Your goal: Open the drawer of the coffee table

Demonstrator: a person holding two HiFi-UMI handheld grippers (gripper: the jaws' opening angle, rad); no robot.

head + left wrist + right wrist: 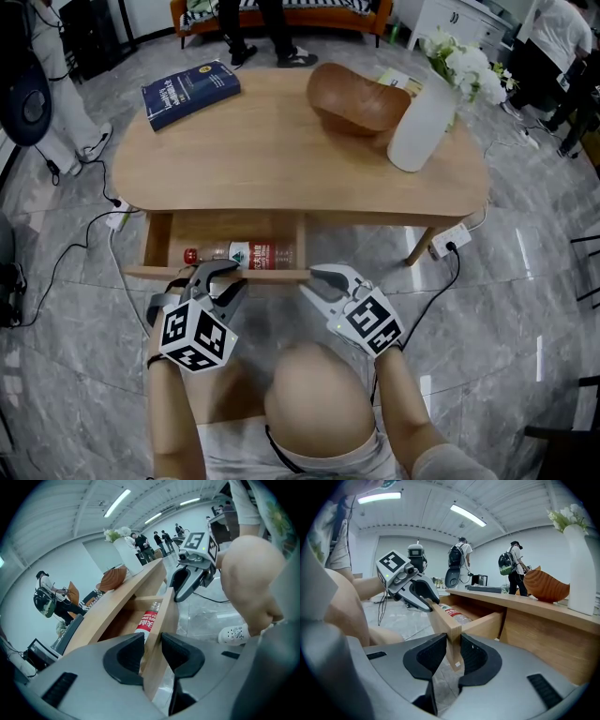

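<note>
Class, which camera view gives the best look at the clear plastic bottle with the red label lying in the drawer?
The head view: the clear plastic bottle with the red label lies there full length, cap to base. Both gripper views show only part of the bottle behind the wooden drawer front.

Grey left hand-held gripper (230, 275), right hand-held gripper (314, 281): black pads (124, 656), black-white marker cubes (195, 336)
</note>
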